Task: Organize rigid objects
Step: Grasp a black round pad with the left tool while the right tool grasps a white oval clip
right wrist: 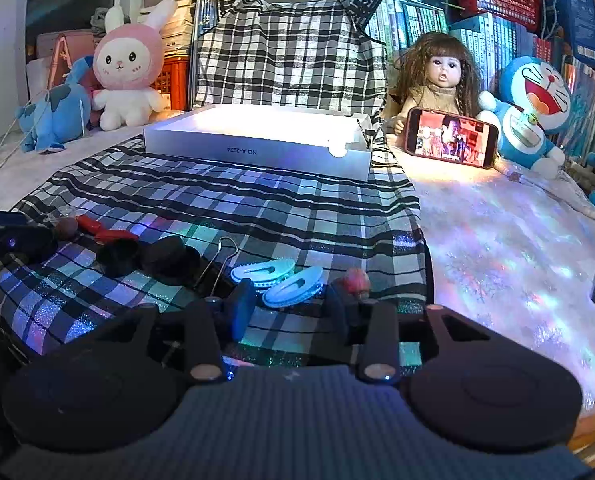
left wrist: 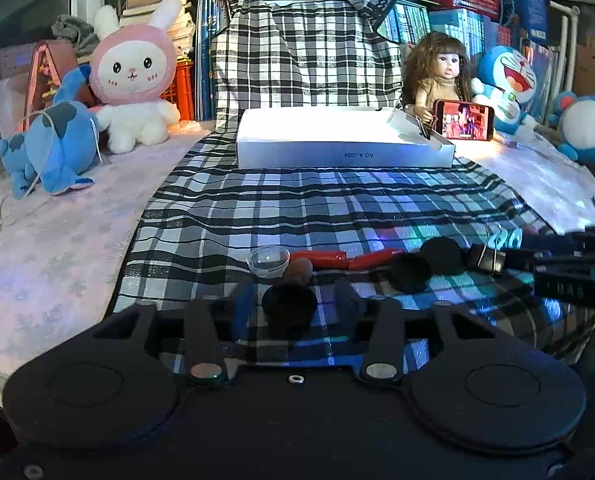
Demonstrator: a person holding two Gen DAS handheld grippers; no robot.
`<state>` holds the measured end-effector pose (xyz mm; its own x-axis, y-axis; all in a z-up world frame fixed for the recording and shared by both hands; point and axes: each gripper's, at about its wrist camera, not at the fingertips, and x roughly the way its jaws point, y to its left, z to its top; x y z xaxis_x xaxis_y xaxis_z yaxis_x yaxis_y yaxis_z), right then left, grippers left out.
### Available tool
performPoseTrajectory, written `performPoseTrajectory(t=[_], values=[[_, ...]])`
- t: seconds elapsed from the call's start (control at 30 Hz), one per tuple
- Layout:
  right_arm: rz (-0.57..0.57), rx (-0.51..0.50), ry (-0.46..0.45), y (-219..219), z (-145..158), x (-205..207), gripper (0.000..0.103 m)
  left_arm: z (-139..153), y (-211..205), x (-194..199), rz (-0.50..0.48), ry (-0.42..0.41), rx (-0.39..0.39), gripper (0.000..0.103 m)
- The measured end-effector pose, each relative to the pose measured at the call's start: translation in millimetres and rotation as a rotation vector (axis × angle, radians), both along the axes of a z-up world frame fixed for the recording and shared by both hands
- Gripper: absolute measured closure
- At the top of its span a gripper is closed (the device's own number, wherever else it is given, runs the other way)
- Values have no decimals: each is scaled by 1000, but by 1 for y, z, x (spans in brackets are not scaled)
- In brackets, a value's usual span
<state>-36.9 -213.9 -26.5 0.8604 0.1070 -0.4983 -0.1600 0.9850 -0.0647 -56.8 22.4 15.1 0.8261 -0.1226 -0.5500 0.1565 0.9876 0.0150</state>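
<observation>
The white box [left wrist: 343,144] sits at twelve o'clock, seemingly empty; sorting looks barely begun. At six o'clock, the left gripper [left wrist: 295,306] straddles a black disc [left wrist: 288,302] ungripped; the right gripper [right wrist: 291,308] gapes near white clips [right wrist: 293,286].

White box [left wrist: 343,148] front wall — "NO.A-2224" printed upside down, no other text legible
</observation>
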Motion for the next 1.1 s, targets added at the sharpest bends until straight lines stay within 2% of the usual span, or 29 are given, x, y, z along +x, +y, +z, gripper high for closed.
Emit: performPoseTrajectory(t=[0.13, 0.3, 0.4, 0.57, 0.63, 0.67, 0.7, 0.77, 1.1], values=[[28, -42, -9, 2, -2, 5, 41, -8, -2, -1, 13, 5, 50, 58], [80, -86, -23, 2, -3, 9, 39, -15, 2, 3, 14, 19, -6, 60], [115, -114, -36, 1, -3, 9, 39, -19, 3, 4, 25, -11, -19, 61], [184, -157, -60, -3, -3, 10, 36, -26, -4, -1, 5, -60, 31, 65], [195, -143, -53, -6, -2, 11, 36, -27, -8, -2, -6, -72, 55, 69], [196, -132, -46, -8, -2, 12, 39, -28, -10, -3, -13, -75, 60, 71], [202, -117, -40, -9, -2, 11, 50, -28, -11, -4, -17, -76, 61, 72], [213, -88, -34, -9, -2, 9, 59, -27, -13, -4, -12, -78, 62, 72], [164, -40, -62, -7, 9, 0, 60, -14, -14, -1, -4, -75, 42, 72]])
